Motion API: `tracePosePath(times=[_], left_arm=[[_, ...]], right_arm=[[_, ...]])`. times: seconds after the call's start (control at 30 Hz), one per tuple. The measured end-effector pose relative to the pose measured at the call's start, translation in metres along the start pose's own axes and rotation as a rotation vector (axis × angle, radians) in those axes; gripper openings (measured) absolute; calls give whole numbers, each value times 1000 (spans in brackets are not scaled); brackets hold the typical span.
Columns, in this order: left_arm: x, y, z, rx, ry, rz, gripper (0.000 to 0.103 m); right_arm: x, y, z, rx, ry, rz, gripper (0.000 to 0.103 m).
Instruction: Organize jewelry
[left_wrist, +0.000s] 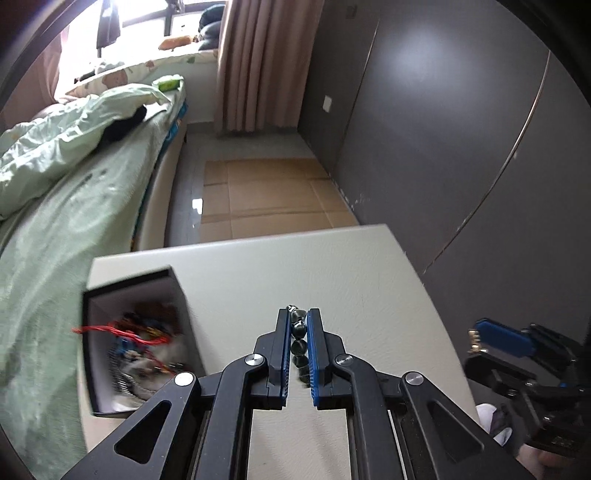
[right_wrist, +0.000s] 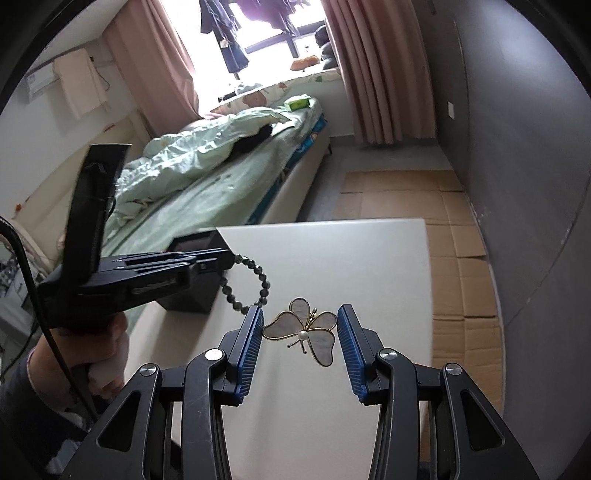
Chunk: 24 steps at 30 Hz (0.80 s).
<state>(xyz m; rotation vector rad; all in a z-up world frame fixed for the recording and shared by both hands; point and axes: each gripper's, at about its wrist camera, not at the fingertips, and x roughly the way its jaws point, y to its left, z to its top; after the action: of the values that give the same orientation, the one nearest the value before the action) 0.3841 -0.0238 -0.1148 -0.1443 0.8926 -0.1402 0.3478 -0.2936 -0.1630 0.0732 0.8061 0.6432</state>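
My left gripper (left_wrist: 298, 315) is shut on a dark beaded bracelet (left_wrist: 298, 332), held above the white table (left_wrist: 332, 266). In the right wrist view the bracelet (right_wrist: 255, 284) hangs in a loop from the left gripper (right_wrist: 231, 261). A black jewelry box (left_wrist: 129, 343), open, with several tangled pieces inside, stands at the table's left. My right gripper (right_wrist: 300, 323) is open around a gold butterfly brooch (right_wrist: 308, 330) with pearly wings that lies on the table (right_wrist: 332, 251). The right gripper also shows at the right edge of the left wrist view (left_wrist: 502, 338).
A bed with green bedding (right_wrist: 207, 162) runs along the left beyond the table. Flattened cardboard (right_wrist: 399, 195) covers the floor ahead. A grey wall (left_wrist: 461, 129) stands on the right. The box shows behind the left gripper in the right wrist view (right_wrist: 192, 243).
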Motion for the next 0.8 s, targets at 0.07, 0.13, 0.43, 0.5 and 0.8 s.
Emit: tracePosePath(times=[0.07, 0.13, 0.43, 0.5, 0.8], left_arm=[[-11, 7, 4, -5, -15, -2, 8], [-23, 15, 7, -12, -32, -1, 8], [-52, 62, 12, -64, -80, 29, 8], [-54, 74, 12, -78, -85, 28, 8], [-43, 113, 19, -138, -89, -7, 9]], right_arm=[[3, 8, 6, -1, -9, 16, 42], [8, 14, 11, -2, -14, 28, 42], [31, 54, 33, -43, -22, 86, 42], [34, 62, 36, -53, -18, 96, 42], [55, 90, 49, -76, 5, 110, 42]])
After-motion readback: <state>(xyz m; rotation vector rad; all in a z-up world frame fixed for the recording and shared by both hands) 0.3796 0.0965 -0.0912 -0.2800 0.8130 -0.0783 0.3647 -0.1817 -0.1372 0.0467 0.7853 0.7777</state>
